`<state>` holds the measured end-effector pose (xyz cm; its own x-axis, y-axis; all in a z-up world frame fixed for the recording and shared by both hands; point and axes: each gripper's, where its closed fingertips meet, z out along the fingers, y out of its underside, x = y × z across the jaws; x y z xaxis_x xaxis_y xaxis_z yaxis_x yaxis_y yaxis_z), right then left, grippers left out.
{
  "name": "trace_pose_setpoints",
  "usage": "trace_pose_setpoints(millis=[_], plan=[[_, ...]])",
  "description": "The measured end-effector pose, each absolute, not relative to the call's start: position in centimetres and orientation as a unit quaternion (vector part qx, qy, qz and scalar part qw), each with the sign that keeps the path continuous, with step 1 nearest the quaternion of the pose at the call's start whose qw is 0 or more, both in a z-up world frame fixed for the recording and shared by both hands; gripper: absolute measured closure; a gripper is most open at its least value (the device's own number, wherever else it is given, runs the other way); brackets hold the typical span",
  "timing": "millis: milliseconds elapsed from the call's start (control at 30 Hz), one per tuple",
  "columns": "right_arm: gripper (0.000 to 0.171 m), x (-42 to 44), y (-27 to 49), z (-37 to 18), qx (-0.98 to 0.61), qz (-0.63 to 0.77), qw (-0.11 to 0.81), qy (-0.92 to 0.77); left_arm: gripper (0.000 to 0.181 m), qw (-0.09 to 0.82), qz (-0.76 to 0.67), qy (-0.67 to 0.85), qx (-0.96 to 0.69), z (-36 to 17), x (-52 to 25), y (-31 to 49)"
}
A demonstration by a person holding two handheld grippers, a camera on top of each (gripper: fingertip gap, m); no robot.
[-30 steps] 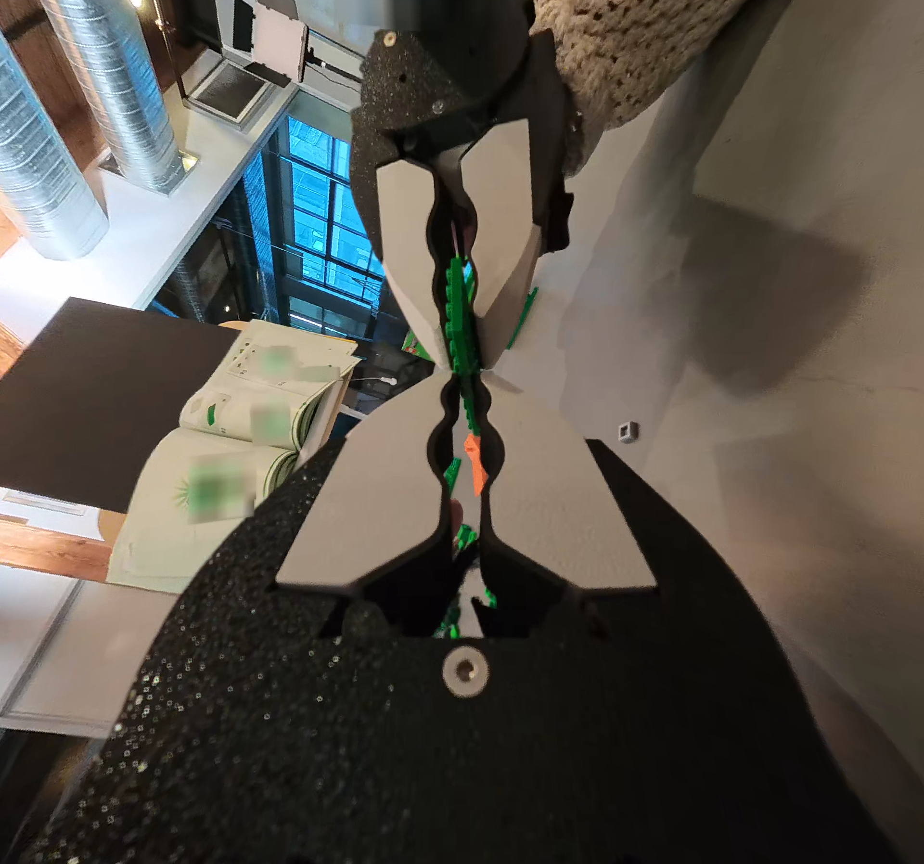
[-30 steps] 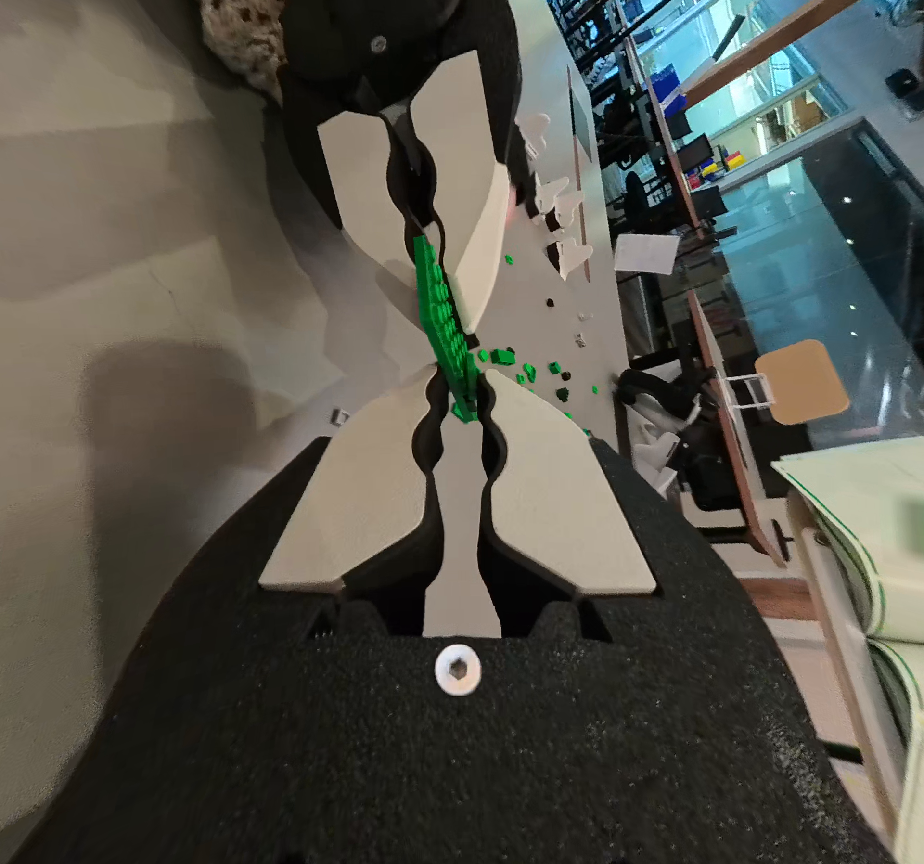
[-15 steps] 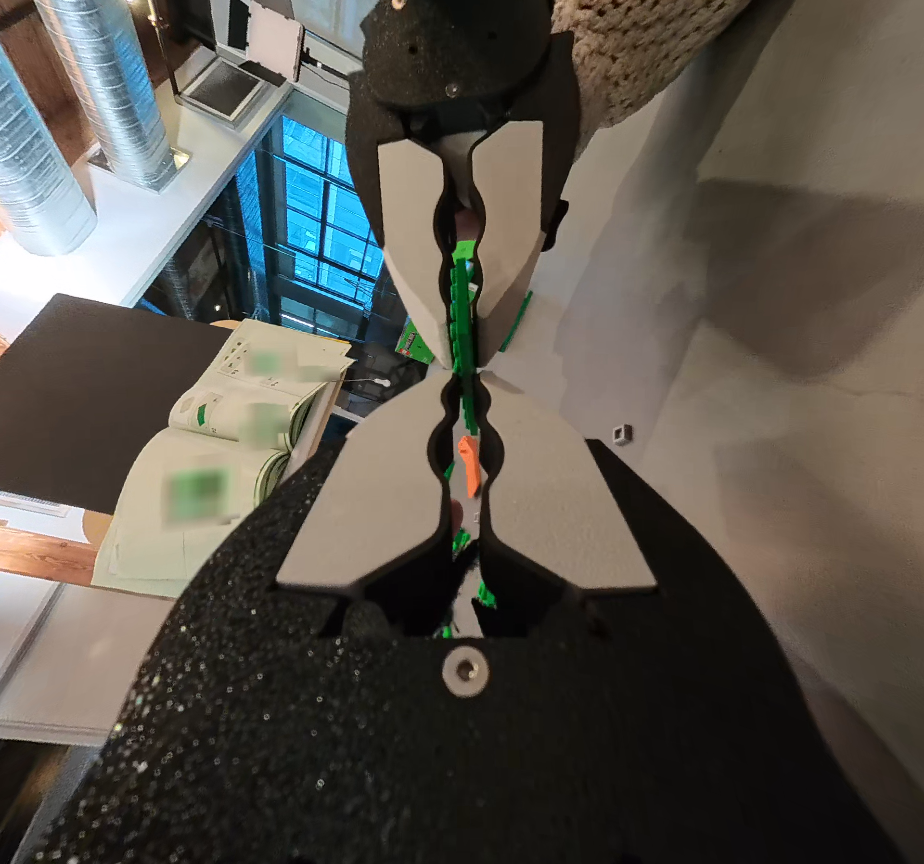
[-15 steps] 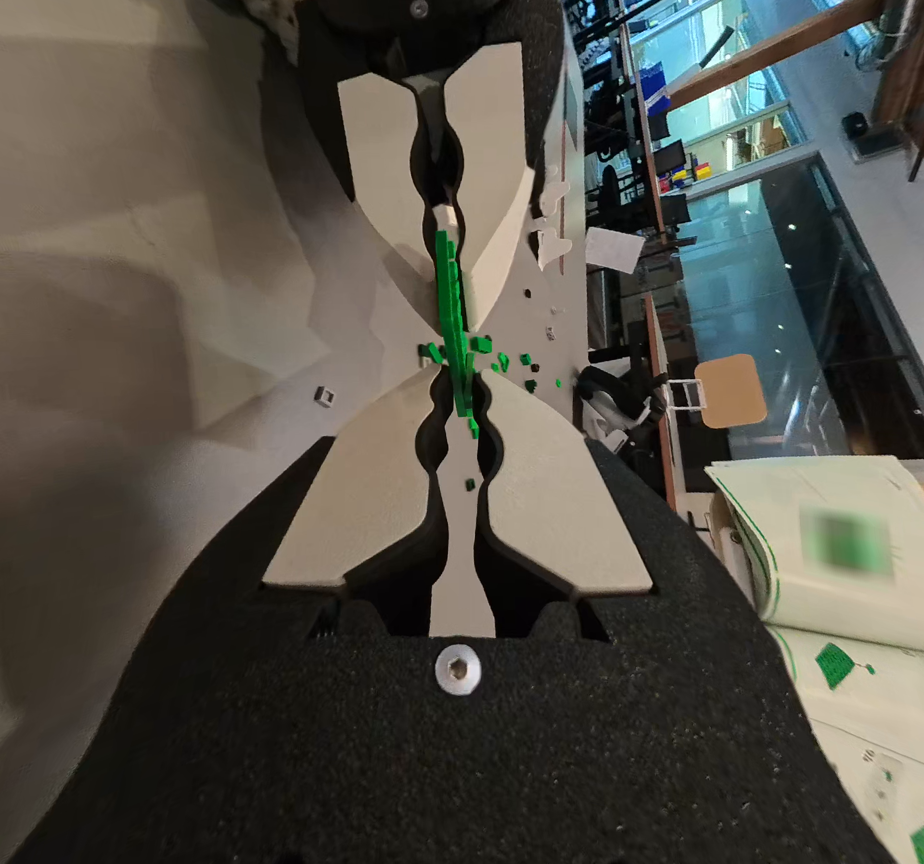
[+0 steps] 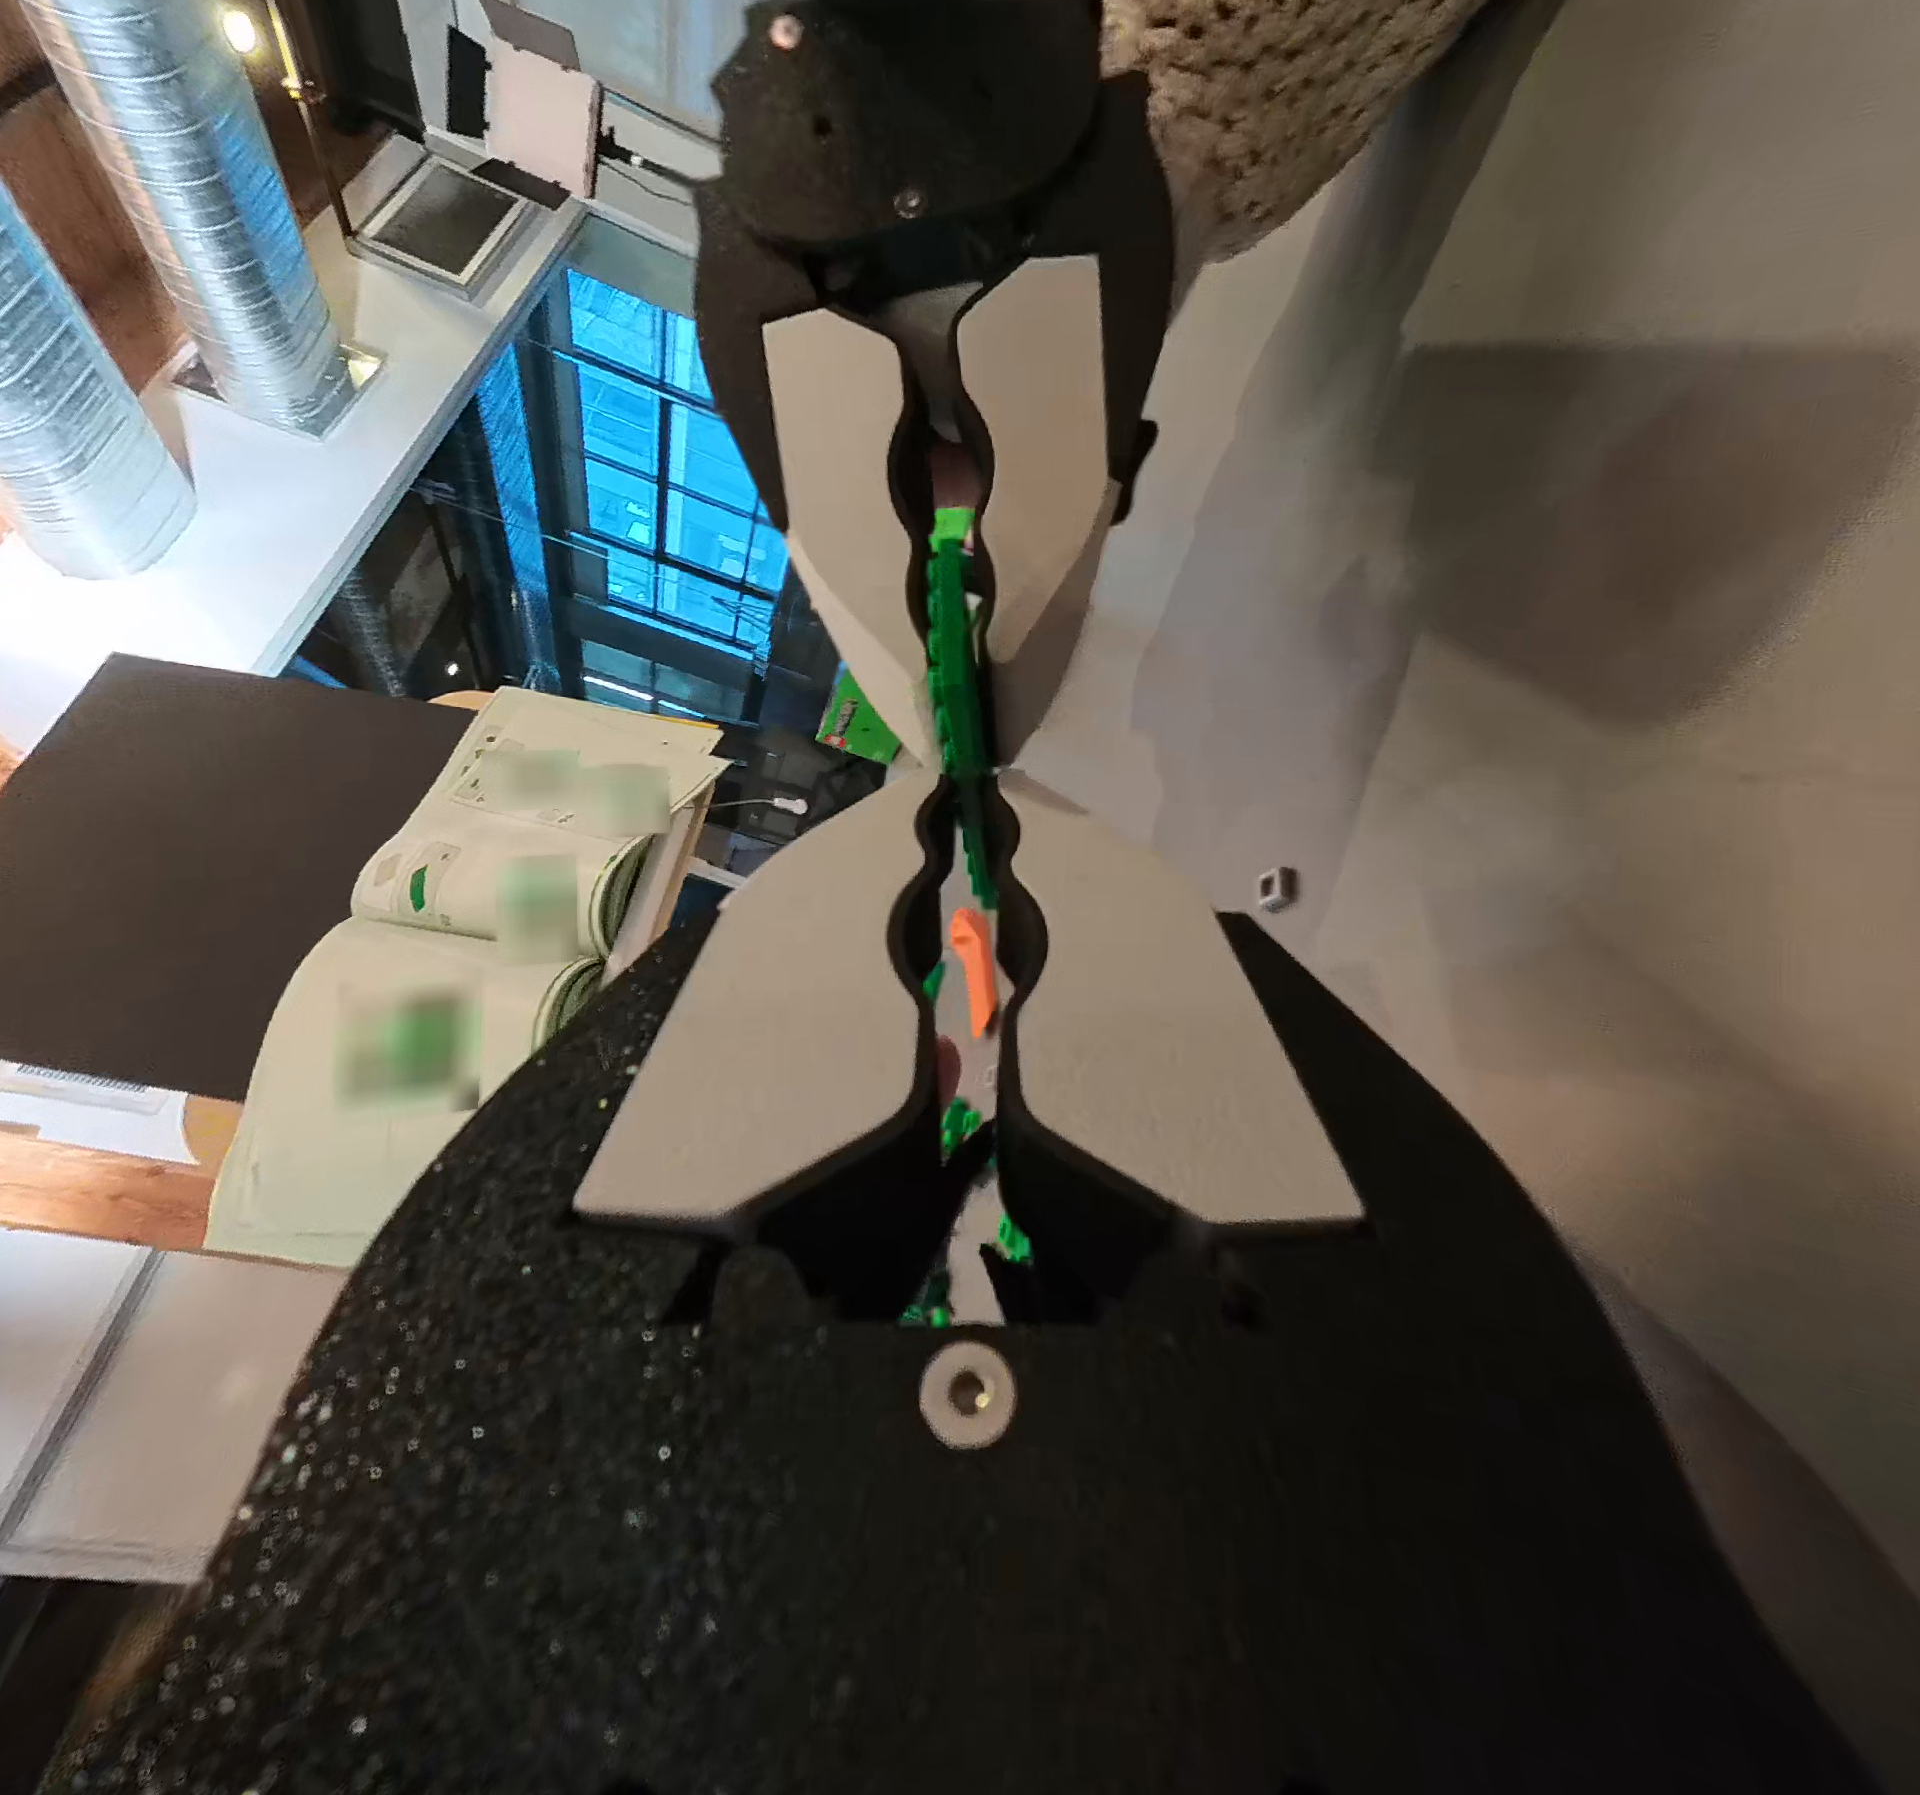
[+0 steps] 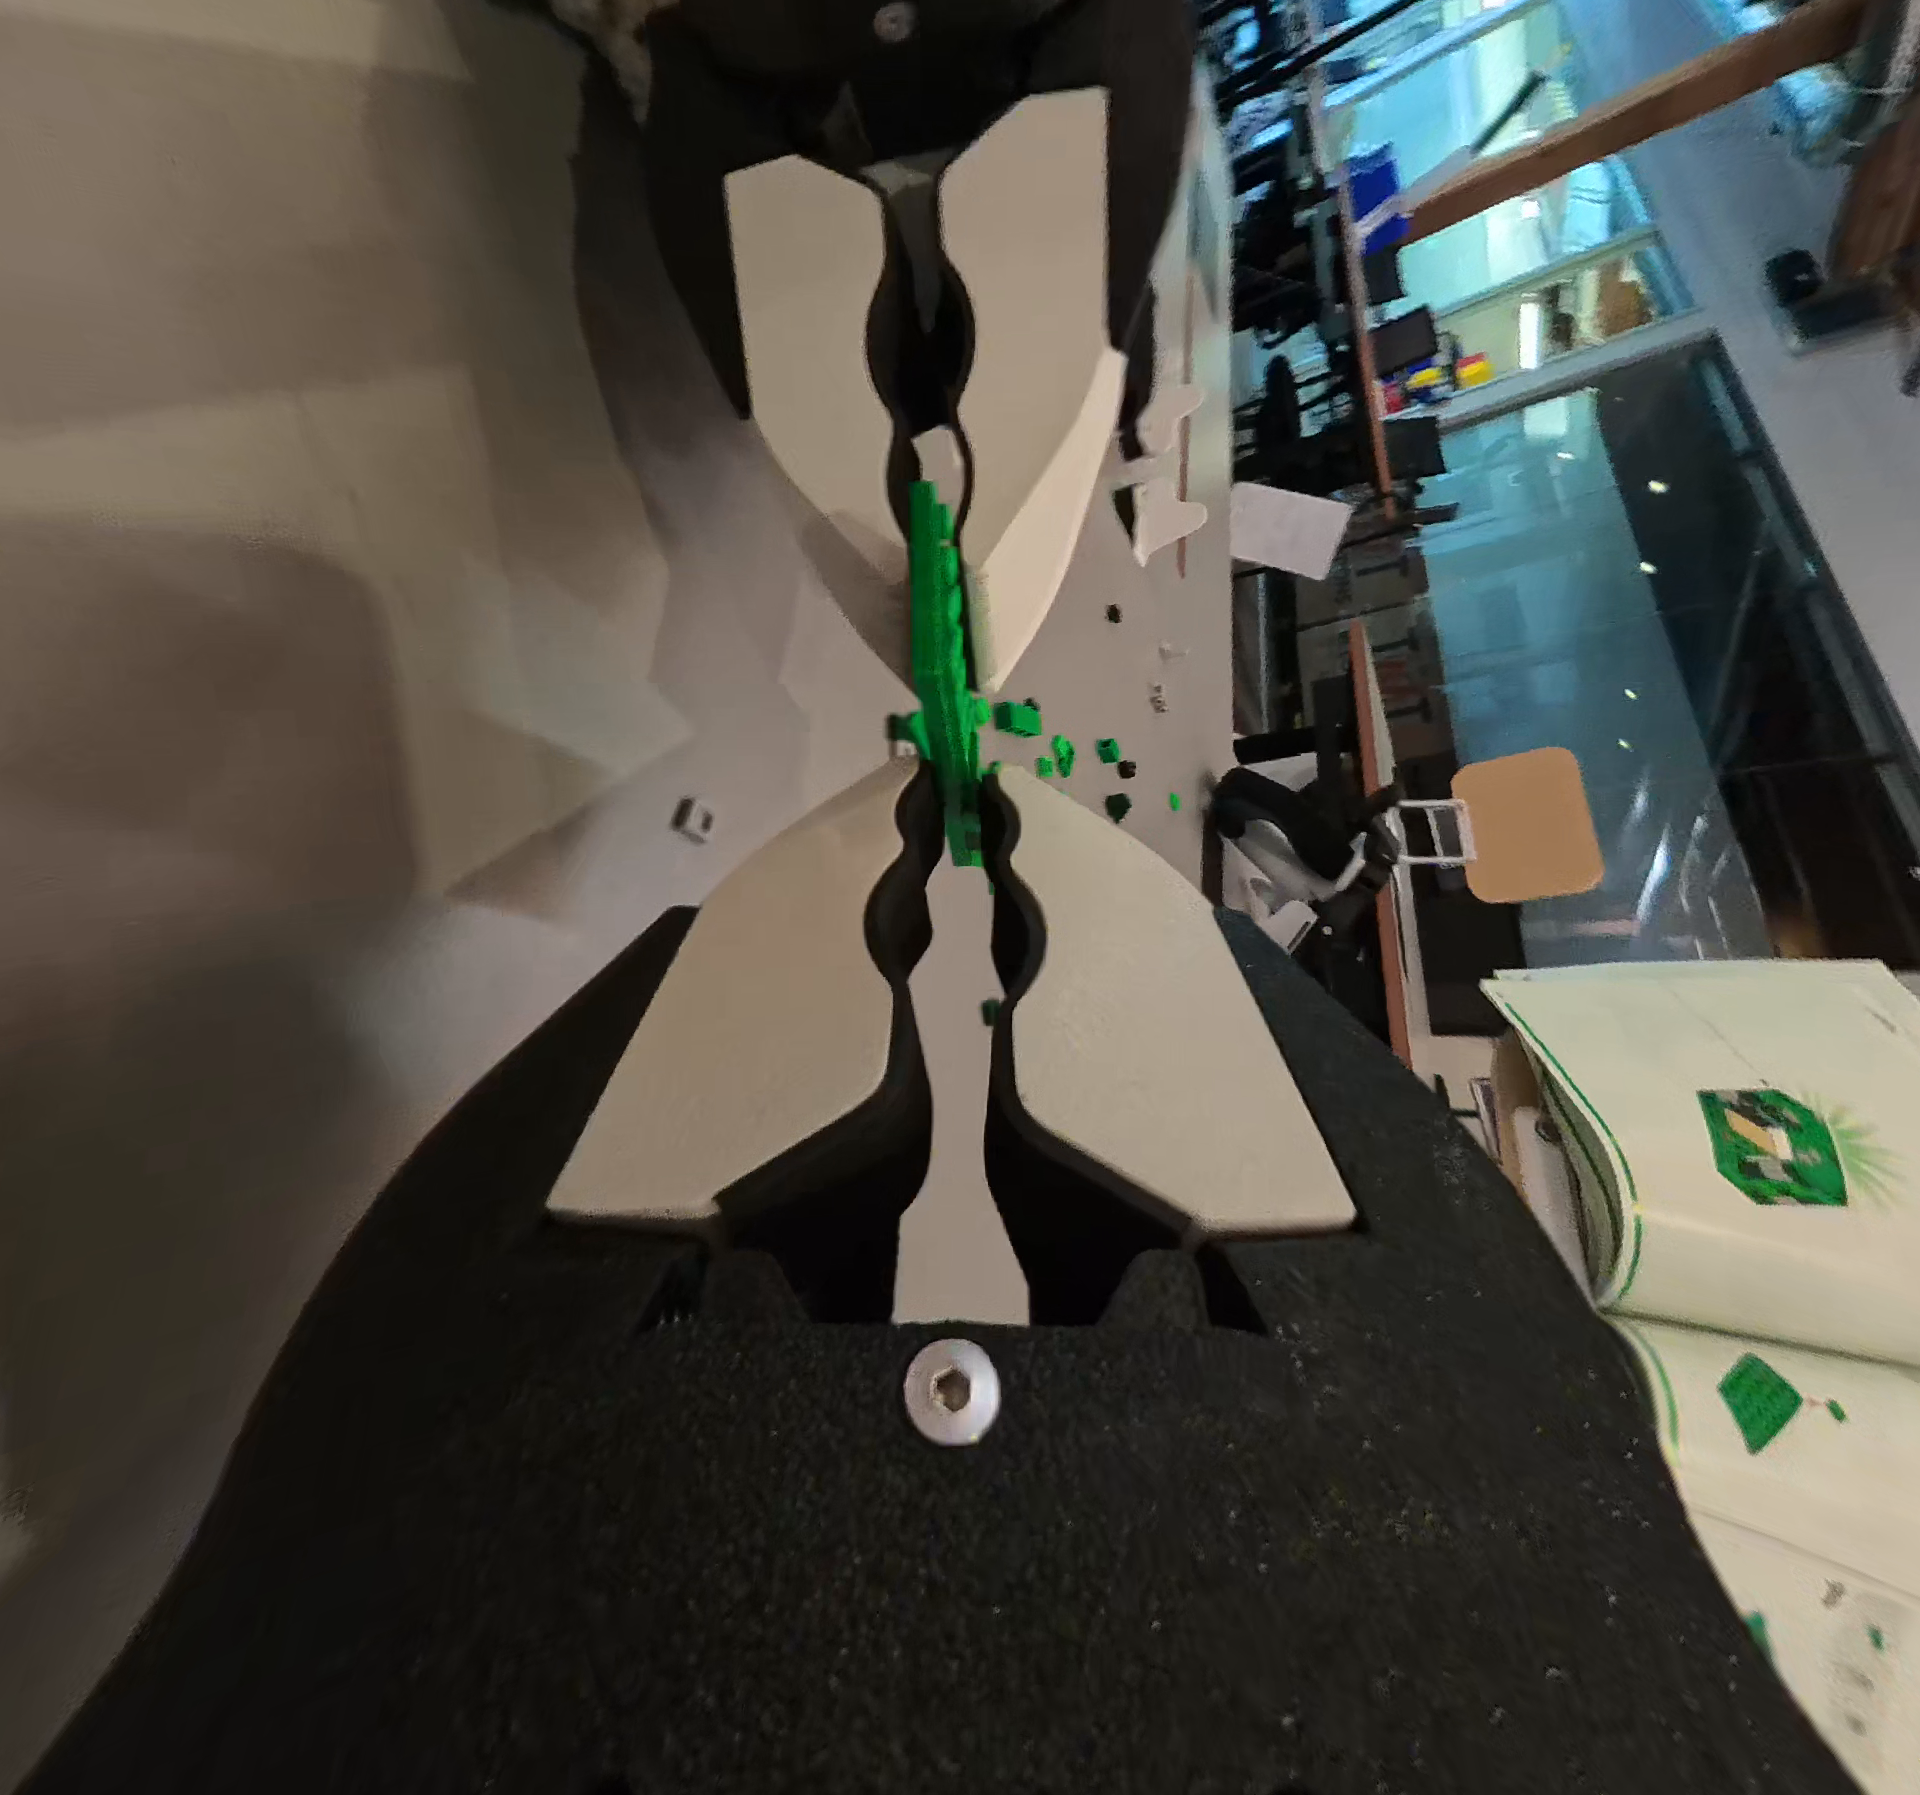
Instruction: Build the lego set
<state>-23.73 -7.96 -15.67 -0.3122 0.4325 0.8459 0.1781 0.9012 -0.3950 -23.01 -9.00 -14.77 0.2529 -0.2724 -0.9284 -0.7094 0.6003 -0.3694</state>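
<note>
Two hand-held grippers meet tip to tip over a pale grey table (image 5: 1558, 914), each pinching one end of the same green Lego plate (image 5: 958, 665), which is seen edge-on and runs between them. In the left wrist view the left gripper (image 5: 968, 815) reaches up from six o'clock, its pale fingers (image 5: 790, 997) drawn together on the near end of the plate, while the right gripper (image 5: 951, 623) comes down from twelve o'clock, clamped on the far end. The right wrist view mirrors this: the right gripper (image 6: 951, 815) rises from six o'clock with its fingers closed on the plate (image 6: 940, 623), and the left gripper (image 6: 935, 540) grips it from twelve o'clock. An orange piece (image 5: 971, 971) shows in the slot between the left gripper's fingers, though what holds it cannot be told. Loose green bricks (image 6: 1081, 758) lie scattered on the table at about three o'clock of the plate, a small grey piece (image 6: 691, 818) at nine o'clock. An open instruction booklet (image 5: 457, 924) lies at nine o'clock in the left view. A knitted cream sleeve (image 5: 1299, 10) shows at one o'clock behind the right gripper.
</note>
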Motion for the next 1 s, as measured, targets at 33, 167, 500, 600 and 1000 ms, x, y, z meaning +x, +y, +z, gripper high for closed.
trace_pose_setpoints(millis=[33,167,500,600,1000], plan=[[0.164,-23.9,-7.9,-15.3,-0.198,0.127,0.569,-0.788,0.177,0.678,0.165,0.582,-0.417,-14.5,-23.2,-8.9],[0.142,-24.2,-7.4,-14.9,-0.222,0.136,0.587,-0.767,0.177,0.682,0.178,0.576,-0.414,-14.2,-23.6,-8.8],[0.166,-23.8,-7.8,-14.8,-0.15,0.087,0.612,-0.772,0.177,0.684,0.165,0.577,-0.415,-14.1,-23.5,-9.0],[0.166,-23.9,-7.6,-15.1,-0.157,0.082,0.603,-0.778,0.177,0.683,0.159,0.573,-0.424,-14.3,-23.6,-8.8],[0.134,-23.9,-1.4,-11.5,-0.359,0.285,0.706,-0.54,0.177,0.727,0.162,0.429,-0.511,-12.4,-28.1,-5.6]])
